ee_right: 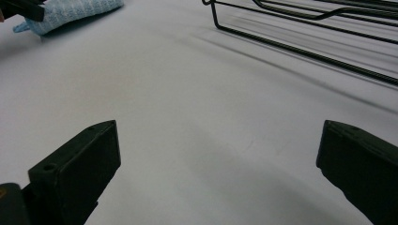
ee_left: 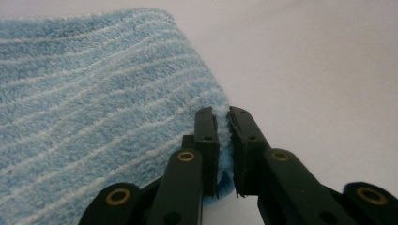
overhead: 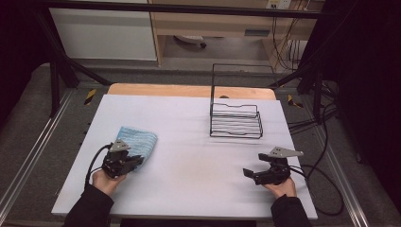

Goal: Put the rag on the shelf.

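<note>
On table left: left gripper (ee_left: pixel 222 123) jaws pinch towel (ee_left: pixel 94 93) corner, fold hidden | right gripper (ee_right: pixel 218 154) jaws wide, empty

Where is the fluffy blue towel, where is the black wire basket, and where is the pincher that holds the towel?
blue towel (overhead: pixel 139 140), high view, striped top.
wire basket (overhead: pixel 236 126), high view, floor wires.
left gripper (ee_left: pixel 224 124), left gripper view, between the tips clamping the towel's corner.

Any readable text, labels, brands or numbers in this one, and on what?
None can be read. The blue striped towel, the wire rack and the white table bear no writing. A small plate on the wall at the far top edge is too small and blurred to read.
</note>
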Motion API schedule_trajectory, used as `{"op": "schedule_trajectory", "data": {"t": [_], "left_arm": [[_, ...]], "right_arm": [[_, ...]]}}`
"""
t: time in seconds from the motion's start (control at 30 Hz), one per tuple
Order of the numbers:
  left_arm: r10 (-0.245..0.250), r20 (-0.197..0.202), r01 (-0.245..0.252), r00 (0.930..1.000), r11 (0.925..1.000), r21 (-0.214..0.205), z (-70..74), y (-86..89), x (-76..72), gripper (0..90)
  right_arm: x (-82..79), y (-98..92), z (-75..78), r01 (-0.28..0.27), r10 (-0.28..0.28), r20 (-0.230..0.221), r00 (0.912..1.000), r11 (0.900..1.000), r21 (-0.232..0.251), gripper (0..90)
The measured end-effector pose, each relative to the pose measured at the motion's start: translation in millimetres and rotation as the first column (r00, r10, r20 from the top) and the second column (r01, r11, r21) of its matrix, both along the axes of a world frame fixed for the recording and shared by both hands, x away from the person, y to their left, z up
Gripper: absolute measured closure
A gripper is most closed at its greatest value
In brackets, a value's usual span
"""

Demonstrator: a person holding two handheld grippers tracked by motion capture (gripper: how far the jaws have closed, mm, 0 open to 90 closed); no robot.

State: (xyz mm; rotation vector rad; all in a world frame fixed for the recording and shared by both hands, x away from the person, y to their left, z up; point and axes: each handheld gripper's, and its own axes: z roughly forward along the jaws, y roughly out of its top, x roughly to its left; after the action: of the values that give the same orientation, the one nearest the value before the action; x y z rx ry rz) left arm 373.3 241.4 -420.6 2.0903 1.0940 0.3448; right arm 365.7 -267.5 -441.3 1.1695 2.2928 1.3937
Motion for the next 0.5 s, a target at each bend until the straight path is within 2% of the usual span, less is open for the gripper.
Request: {"op": "schedule_trajectory", "data": {"t": [0.13, 0.2, 0.33, 0.5], "left_arm": [[-0.013, -0.003, 0.013, 0.9999, 0.9999, -0.008, 0.6, -7.4, -2.5, 82.1], [-0.019, -0.011, 0.019, 0.9998, 0.9995, -0.027, 0.5, -14.1, -4.1, 82.0], [-0.029, -0.009, 0.028, 0.9995, 0.9994, -0.020, 0.7, -21.3, -6.1, 82.0], [-0.036, -0.010, 0.036, 0.9993, 0.9988, -0.032, 1.5, -29.8, -9.2, 82.0]], "right_arm": [[0.1, 0.0, -0.1, 0.000, 0.000, 0.001, 1.0000, 1.0000, -0.001, 0.6], [0.1, 0.2, -0.2, 0.000, 0.000, -0.001, 1.0000, 1.0000, -0.001, 0.6], [0.1, 0.5, -0.4, 0.000, 0.000, -0.003, 1.0000, 1.0000, -0.002, 0.6], [0.2, 0.4, -0.5, -0.001, 0.001, -0.001, 1.0000, 1.0000, -0.003, 0.6]]}}
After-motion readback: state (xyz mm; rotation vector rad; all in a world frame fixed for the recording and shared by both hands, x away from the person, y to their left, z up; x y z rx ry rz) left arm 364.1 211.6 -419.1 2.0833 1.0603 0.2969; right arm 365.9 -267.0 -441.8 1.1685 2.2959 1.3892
